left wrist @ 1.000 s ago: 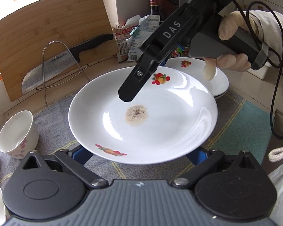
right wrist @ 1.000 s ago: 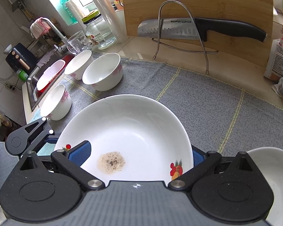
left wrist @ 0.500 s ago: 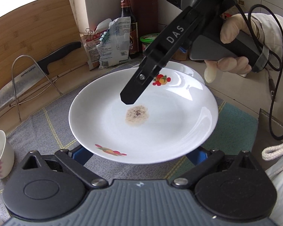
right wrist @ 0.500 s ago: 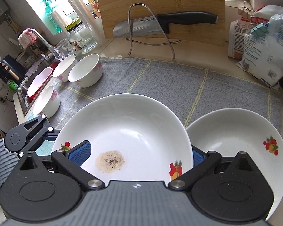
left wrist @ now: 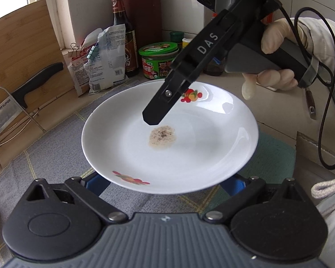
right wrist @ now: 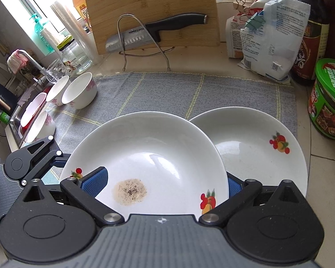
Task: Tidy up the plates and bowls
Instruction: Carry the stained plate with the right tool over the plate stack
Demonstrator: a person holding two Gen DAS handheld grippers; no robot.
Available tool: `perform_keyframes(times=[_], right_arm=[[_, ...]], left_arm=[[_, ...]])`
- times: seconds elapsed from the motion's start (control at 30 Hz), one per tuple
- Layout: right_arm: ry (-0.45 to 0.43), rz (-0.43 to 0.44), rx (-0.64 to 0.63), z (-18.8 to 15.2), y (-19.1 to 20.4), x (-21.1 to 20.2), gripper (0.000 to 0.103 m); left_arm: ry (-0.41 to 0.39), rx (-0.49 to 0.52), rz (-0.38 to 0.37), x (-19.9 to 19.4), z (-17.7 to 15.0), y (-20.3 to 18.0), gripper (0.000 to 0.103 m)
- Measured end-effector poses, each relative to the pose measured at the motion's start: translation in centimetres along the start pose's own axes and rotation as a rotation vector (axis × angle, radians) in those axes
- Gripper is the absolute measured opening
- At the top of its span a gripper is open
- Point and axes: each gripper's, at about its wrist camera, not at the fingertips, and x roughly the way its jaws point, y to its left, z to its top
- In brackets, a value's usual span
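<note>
A white deep plate [left wrist: 189,147] with fruit decals and a brown speckled stain is held above the grey mat [right wrist: 167,91]. My right gripper [right wrist: 163,183] is shut on the plate, with one finger [left wrist: 158,107] on top near the stain and the other under the rim. My left gripper [left wrist: 165,183] stands open, both blue pads [left wrist: 96,184] beneath the plate's near edge. A second matching plate [right wrist: 256,156] lies on the mat, partly under the held one. Several white bowls [right wrist: 79,91] sit at the mat's left end.
Behind the mat a cutting board [right wrist: 149,11] leans, with a knife [right wrist: 145,33] in a wire stand. Clipped bags [right wrist: 268,40], a sauce bottle [right wrist: 312,33] and a green-lidded tub [right wrist: 328,98] crowd the right. The sink [right wrist: 22,116] lies far left. A gloved hand [left wrist: 272,62] holds the right gripper.
Both grippers and the stained plate have travelled right across the mat together. The held plate now overlaps the second plate; the bowls have dropped back to the left.
</note>
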Motion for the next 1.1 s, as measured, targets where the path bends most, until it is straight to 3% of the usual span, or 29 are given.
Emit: perform_keyframes(times=[0.53,1.1], right_arm=[[-0.018,-0.042,0.068,-1.1,-3.3,-1.1,0.103],[-0.009,-0.060,0.096,-1.4,-4.7,-0.4,0.103]], left_arm=[[0.006,0.041,-0.050,2.5,1.4,-0.1,0.102],[0.026,0.035,-0.052,3.9,1.9,0.1,0.102]])
